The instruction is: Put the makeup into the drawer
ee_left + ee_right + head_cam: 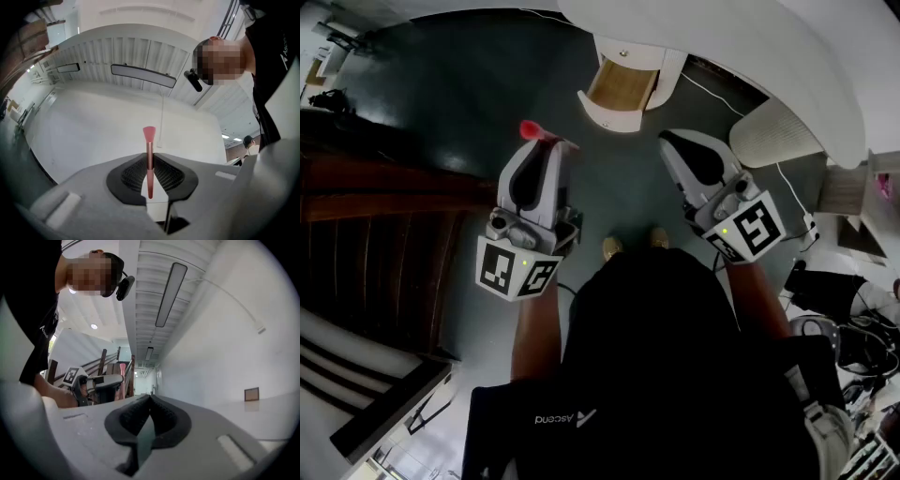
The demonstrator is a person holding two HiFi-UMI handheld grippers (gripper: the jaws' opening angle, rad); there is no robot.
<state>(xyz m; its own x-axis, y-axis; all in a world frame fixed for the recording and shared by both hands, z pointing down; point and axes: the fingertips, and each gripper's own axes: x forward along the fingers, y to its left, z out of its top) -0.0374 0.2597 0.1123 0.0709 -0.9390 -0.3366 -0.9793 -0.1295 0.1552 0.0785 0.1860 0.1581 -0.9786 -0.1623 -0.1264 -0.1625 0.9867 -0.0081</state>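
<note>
In the left of the head view, dark woodwork (384,202) is dim and hard to make out, and its lower part is cut off by the frame edge. Just right of it, the left gripper (546,142) points up the frame over the dark floor (450,94). Here only the pink head of the brush (532,129) shows past the jaw tips; the jaws hide the handle. The left gripper view shows the rest: the jaws are closed tight on the handle, and the brush (149,154) stands upright in the centre of the frame, with its pink head above the tips and its lower end down between the black pads (129,174).

At upper centre of the head view the drawer (622,86) is pulled open. Its wooden floor shows, but its rear is hidden under the white table (750,37). The brush lies to the lower left of the drawer, clearly apart from it and outside it.

Right of centre, the right gripper (670,142) points toward the drawer's lower right corner. In the right gripper view its jaws (149,398) are pressed together with nothing between them.

The person's dark clothing fills the bottom of the head view, leaving only 2 shoes (612,247) visible
</note>
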